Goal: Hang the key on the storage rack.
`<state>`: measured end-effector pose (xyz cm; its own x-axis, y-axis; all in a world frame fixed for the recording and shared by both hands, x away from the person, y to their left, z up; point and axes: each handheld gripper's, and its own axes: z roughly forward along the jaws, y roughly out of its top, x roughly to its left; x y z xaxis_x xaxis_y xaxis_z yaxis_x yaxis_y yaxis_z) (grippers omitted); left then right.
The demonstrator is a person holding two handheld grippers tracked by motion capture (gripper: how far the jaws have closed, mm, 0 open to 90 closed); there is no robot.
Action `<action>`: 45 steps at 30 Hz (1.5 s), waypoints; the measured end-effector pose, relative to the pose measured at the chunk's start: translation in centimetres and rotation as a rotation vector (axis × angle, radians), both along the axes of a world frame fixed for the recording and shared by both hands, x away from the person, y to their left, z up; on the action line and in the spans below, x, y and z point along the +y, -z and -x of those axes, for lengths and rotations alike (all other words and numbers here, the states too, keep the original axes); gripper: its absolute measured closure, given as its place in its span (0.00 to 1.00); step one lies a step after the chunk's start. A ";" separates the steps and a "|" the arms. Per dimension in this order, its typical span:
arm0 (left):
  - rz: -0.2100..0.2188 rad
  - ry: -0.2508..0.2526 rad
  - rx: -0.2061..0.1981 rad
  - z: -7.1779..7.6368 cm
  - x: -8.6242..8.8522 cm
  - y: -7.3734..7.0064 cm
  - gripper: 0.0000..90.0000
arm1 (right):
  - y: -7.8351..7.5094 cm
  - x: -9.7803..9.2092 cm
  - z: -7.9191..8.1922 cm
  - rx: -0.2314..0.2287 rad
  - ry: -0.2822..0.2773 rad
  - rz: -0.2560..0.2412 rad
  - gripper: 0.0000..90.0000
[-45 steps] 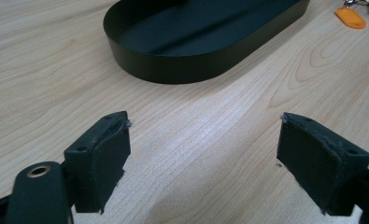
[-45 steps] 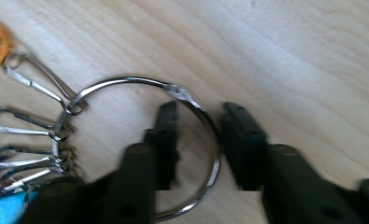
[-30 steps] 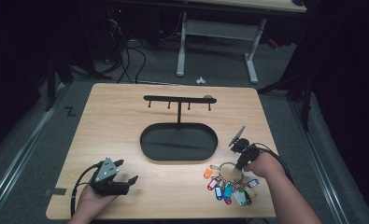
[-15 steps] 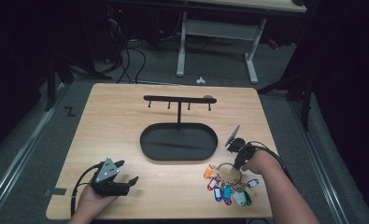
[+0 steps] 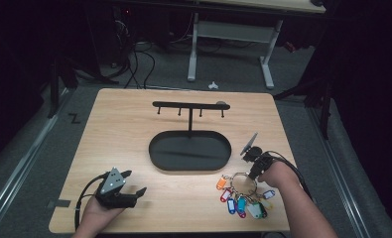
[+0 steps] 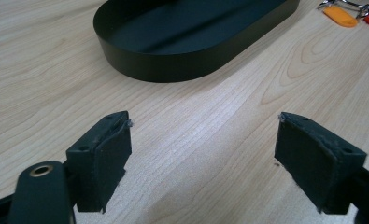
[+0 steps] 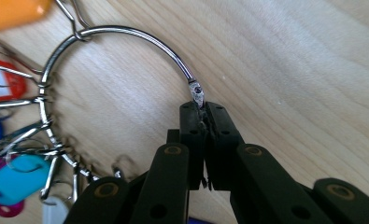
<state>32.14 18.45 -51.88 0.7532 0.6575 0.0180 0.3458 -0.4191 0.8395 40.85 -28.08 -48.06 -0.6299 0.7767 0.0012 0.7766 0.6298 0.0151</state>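
A large metal key ring carrying several coloured key tags lies on the wooden table at the front right. My right gripper is shut on the ring's clasp end, jaws pressed together around the wire. A black stand with an oval tray and a hook bar sits mid-table. My left gripper rests at the front left, open with nothing between its jaws, pointing toward the tray.
An orange tag and a red one lie beyond the tray's right end in the left gripper view. A desk frame and cables stand on the floor past the table's far edge.
My right gripper has shifted slightly left and nearer the front edge with the ring; the tags bunched a little. The left gripper has stayed put.
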 end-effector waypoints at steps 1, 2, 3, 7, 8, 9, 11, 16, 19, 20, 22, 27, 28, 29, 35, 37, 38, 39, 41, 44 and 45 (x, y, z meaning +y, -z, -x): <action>-0.002 0.000 0.001 0.0 0.0 0.0 0.21 | -0.5 -0.1 0.1 -0.001 0.001 -0.016 0.97; -0.002 0.002 0.000 0.0 -0.1 0.0 0.22 | -1.5 0.0 0.5 -0.016 -0.006 -0.018 0.97; -0.002 0.002 0.000 0.0 -0.1 0.0 0.22 | -1.5 0.0 0.5 -0.016 -0.006 -0.018 0.97; -0.007 0.002 -0.002 0.0 -0.1 0.0 0.22 | -3.8 0.1 1.3 -0.065 -0.021 -0.037 0.97; -0.004 -0.002 -0.002 0.0 0.0 0.0 0.22 | -4.9 0.2 1.6 -0.080 -0.030 -0.038 0.97; -0.004 -0.002 -0.002 0.0 0.0 0.0 0.22 | -5.2 0.2 1.7 -0.088 -0.032 -0.039 0.97; -0.004 -0.003 -0.003 0.0 0.0 0.0 0.22 | -6.0 0.2 2.0 -0.100 -0.040 -0.049 0.97; -0.006 0.001 -0.002 0.0 0.0 0.0 0.22 | -8.2 0.4 2.7 -0.120 -0.037 -0.069 0.97; -0.006 0.002 -0.003 0.0 0.0 0.0 0.22 | -9.5 0.5 3.0 -0.135 -0.049 -0.071 0.97; -0.007 0.002 -0.003 0.0 0.0 0.0 0.22 | -10.0 0.6 3.1 -0.136 -0.046 -0.068 0.97; -0.005 0.002 -0.002 0.0 0.0 0.0 0.22 | -10.7 0.6 3.3 -0.140 -0.041 -0.066 0.97; -0.006 0.003 -0.001 0.0 -0.1 0.0 0.22 | -11.9 0.5 3.3 -0.151 -0.035 -0.059 0.97; -0.007 0.005 0.000 0.0 -0.1 0.0 0.22 | -12.5 0.6 3.5 -0.144 0.005 -0.056 0.97; -0.007 0.005 0.000 0.0 -0.1 0.0 0.22 | -12.5 0.6 3.5 -0.144 0.005 -0.056 0.97; -0.007 0.003 0.002 0.1 -0.1 0.1 0.22 | -14.1 0.4 3.6 -0.164 0.013 -0.045 0.98; -0.006 0.003 0.003 0.1 -0.1 0.1 0.22 | -14.8 0.3 3.6 -0.171 0.013 -0.047 0.97; -0.008 0.005 0.004 0.1 0.0 0.1 0.22 | -15.4 0.3 3.6 -0.172 0.019 -0.042 0.97; -0.005 0.004 0.004 0.1 0.0 0.1 0.22 | -15.6 0.3 3.6 -0.173 0.018 -0.040 0.97; -0.003 0.004 0.004 0.1 0.0 0.0 0.22 | -16.3 0.2 3.6 -0.178 0.019 -0.031 0.97; -0.006 0.006 0.006 0.1 0.1 0.0 0.22 | -17.0 0.2 3.5 -0.193 0.003 -0.027 0.97; -0.006 0.006 0.006 0.1 0.1 0.0 0.22 | -17.3 0.2 3.4 -0.200 -0.007 -0.022 0.98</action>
<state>32.01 18.51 -51.93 0.7573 0.6528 0.0174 0.3485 -0.4265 0.8347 37.47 -27.90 -30.76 -0.6250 0.7731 -0.1079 0.7521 0.6334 0.1821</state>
